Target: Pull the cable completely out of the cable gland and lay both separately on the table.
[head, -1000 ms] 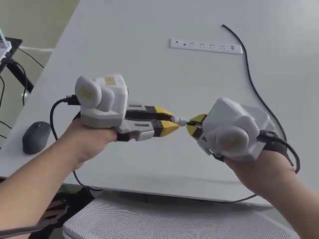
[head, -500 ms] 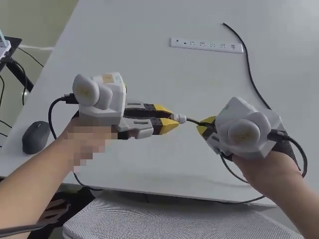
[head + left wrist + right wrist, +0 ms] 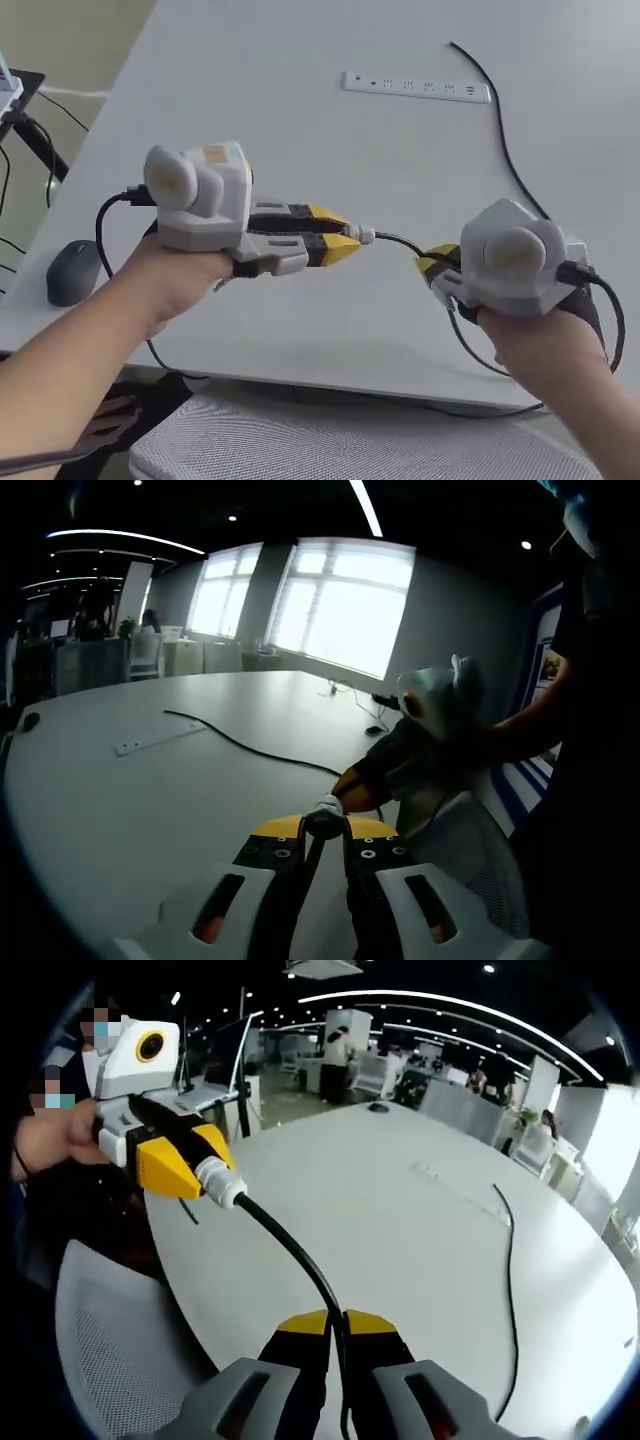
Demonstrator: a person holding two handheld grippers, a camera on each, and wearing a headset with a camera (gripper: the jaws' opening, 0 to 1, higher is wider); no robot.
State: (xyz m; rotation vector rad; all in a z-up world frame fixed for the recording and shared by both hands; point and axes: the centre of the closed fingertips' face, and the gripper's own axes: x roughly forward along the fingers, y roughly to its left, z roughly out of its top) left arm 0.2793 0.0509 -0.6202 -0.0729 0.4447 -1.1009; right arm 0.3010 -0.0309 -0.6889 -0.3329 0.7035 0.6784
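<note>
Above the table (image 3: pixel 300 130), left gripper (image 3: pixel 343 242) clamps the gland (image 3: pixel 366 237) and right gripper (image 3: pixel 433 266), at 3 o'clock, pinches the cable (image 3: pixel 398 242); extraction appears midway, requiring a pull toward 3 o'clock.

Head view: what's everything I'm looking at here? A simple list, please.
cable gland: one, white, in the left gripper's jaws
cable: one, black, from the gland to the right gripper
power strip: one, white, far side of the table
cord: one, black, curving past the strip's right end
mouse: one, dark grey, near the table's left edge
table: one, white
chair: one, grey mesh, below the near edge
left gripper: white, yellow tips, shut on the gland
right gripper: same colours, shut on the cable
left hand, right hand: each holding a gripper
</note>
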